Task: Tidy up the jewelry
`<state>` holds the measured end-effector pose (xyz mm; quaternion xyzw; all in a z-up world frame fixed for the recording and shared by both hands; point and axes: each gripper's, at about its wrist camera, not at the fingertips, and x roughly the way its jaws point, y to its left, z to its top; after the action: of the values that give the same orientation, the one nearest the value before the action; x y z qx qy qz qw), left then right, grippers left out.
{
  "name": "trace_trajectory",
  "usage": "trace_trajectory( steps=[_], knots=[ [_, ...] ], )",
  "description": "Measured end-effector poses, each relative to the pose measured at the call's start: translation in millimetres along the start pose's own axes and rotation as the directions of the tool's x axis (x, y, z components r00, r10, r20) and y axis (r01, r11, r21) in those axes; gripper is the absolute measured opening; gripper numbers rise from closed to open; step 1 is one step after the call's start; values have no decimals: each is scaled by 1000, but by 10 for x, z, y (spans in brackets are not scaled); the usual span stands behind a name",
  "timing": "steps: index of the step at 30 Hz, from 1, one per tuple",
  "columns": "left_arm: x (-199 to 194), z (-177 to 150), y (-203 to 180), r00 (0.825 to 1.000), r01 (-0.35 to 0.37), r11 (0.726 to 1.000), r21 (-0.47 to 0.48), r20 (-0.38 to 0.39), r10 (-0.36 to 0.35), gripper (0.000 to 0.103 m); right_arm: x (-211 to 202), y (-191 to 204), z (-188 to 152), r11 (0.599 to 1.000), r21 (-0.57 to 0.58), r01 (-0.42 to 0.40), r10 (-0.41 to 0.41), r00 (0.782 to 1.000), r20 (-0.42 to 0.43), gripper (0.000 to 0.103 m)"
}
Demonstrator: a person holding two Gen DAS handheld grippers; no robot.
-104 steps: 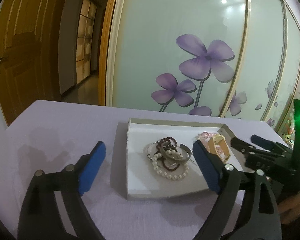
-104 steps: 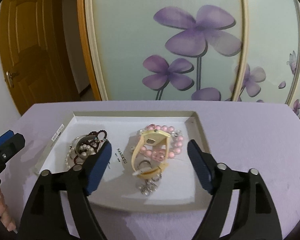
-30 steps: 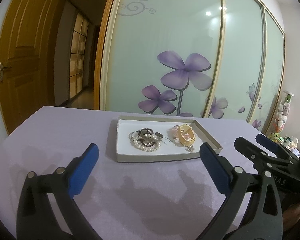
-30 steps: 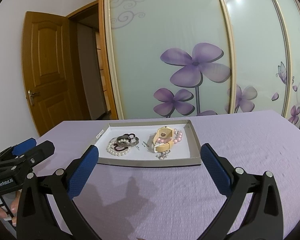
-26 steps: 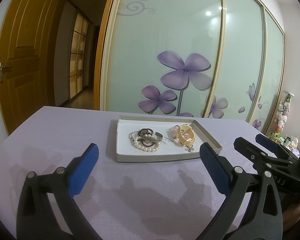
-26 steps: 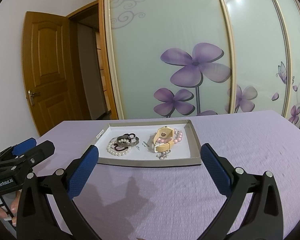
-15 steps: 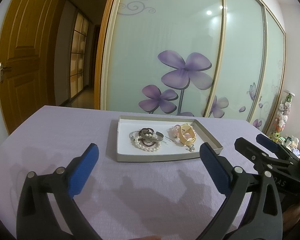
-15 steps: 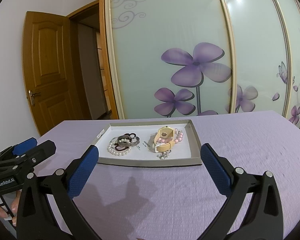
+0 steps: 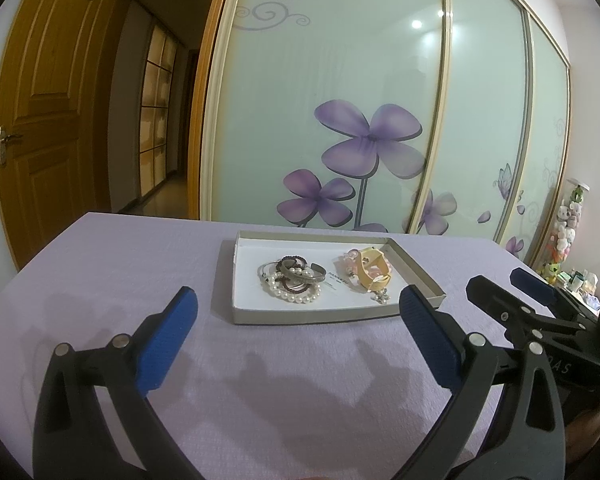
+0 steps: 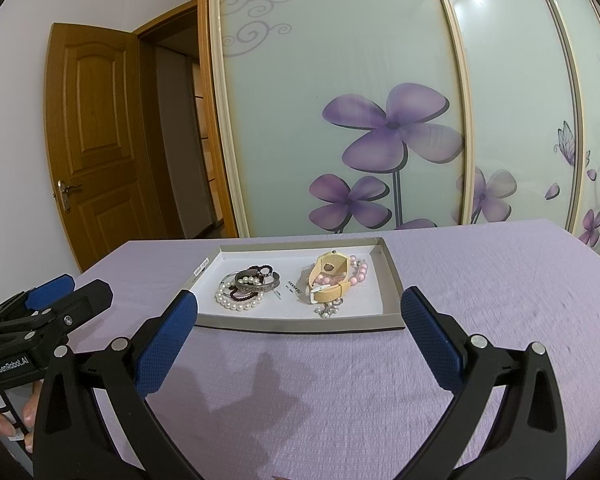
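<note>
A shallow white tray (image 9: 244,308) (image 10: 388,276) lies on the purple tablecloth (image 9: 112,264). On its left side lie a white pearl bracelet (image 9: 296,298) (image 10: 230,304), a dark bead bracelet and a grey bangle (image 9: 300,274) (image 10: 256,286), piled together. On its right side lie a beige watch (image 9: 374,272) (image 10: 330,278), a pink bead bracelet (image 10: 358,274) and small silver pieces (image 9: 381,298) (image 10: 327,310). My left gripper (image 9: 298,336) is open and empty, back from the tray's near edge. My right gripper (image 10: 300,332) is open and empty, also in front of the tray.
Sliding wardrobe doors (image 9: 340,100) with purple flowers stand behind the table. A wooden door (image 9: 40,120) and a dark hallway are at the left. Small toys and bottles (image 9: 568,248) stand at the far right. The right gripper shows at the left view's right edge (image 9: 540,320).
Since 3.5 s ago both grippers have pulled back from over the tray, which now lies farther away. Over the last second almost nothing has moved.
</note>
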<state>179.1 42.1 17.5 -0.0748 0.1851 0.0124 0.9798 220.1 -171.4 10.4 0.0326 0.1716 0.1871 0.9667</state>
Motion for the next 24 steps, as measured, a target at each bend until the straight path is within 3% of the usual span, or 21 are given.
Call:
trace_trajectory(
  steps=[24],
  knots=[
    [9, -7, -23, 1000, -2, 1000, 4, -2, 2, 101, -1, 5, 7, 1000, 1, 0, 0, 1000, -2, 102]
  ],
)
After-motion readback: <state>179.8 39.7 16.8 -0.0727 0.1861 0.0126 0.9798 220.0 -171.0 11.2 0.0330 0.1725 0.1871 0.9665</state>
